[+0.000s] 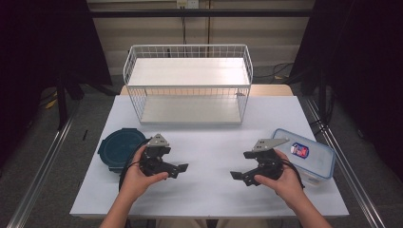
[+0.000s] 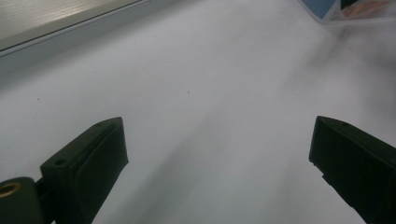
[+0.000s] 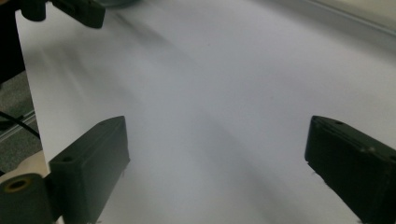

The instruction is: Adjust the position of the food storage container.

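We hold the left gripper and right gripper open and empty; the clear box has a sticker whose writing is unreadable.

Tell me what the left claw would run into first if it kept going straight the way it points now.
Probably the right claw. In the high view the left claw, open and empty, points across the bare white table toward it, with nothing between them. Depth is hard to judge, so it might pass just beside.
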A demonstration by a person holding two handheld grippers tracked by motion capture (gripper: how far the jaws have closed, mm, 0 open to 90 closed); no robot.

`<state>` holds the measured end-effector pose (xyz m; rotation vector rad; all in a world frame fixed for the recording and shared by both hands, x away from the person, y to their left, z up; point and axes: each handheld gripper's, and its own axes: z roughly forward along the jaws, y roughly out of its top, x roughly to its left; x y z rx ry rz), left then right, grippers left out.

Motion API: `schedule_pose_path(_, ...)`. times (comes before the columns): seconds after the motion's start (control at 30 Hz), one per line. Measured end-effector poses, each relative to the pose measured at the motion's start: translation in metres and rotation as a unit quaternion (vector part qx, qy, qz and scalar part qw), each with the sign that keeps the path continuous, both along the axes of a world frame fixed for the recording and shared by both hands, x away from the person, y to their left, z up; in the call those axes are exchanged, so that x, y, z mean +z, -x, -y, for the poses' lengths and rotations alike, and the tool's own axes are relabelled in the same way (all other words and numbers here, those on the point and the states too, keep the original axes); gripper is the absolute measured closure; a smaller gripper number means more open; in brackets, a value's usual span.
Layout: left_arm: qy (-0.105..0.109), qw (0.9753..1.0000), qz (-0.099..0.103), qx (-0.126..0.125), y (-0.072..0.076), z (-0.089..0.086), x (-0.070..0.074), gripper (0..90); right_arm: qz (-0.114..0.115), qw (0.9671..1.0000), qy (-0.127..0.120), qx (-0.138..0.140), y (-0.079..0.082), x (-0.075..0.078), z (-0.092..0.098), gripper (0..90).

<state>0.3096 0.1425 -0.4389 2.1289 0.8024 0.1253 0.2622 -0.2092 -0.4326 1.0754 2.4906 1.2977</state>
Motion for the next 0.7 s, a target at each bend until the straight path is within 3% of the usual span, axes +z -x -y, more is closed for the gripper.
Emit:
schedule_pose_path(0.17, 0.001, 1.0, -0.003, -0.004, 0.0, 0.003, -0.001, 4.0, -0.006, 0.9999, -0.005, -0.01, 0.0, 0.01, 0.007, 18.6)
schedule_pose_path(0.23, 0.001, 1.0, -0.004, -0.008, -0.001, 0.004, 0.0, 4.0, -0.008, 0.9999, 0.0, -0.013, 0.001, 0.014, 0.012, 27.7)
schedule_pose_path(0.43, -0.002, 0.9998, -0.003, -0.019, -0.002, 0.012, 0.0, 4.0, -0.043, 0.9981, 0.0, -0.044, 0.0, 0.023, 0.038, 52.3)
schedule_pose_path(0.5, -0.001, 0.9998, -0.003, -0.021, -0.002, 0.014, 0.0, 4.0, -0.038, 0.9978, 0.016, -0.052, 0.001, 0.027, 0.048, 62.2)
schedule_pose_path(0.6, -0.003, 0.9997, -0.003, -0.025, -0.002, 0.017, 0.0, 4.0, -0.042, 0.9966, 0.004, -0.071, 0.001, 0.033, 0.066, 73.6)
schedule_pose_path(0.7, -0.007, 0.9996, -0.001, -0.027, -0.003, 0.019, 0.0, 4.0, -0.038, 0.9959, 0.014, -0.081, 0.002, 0.037, 0.082, 82.5)
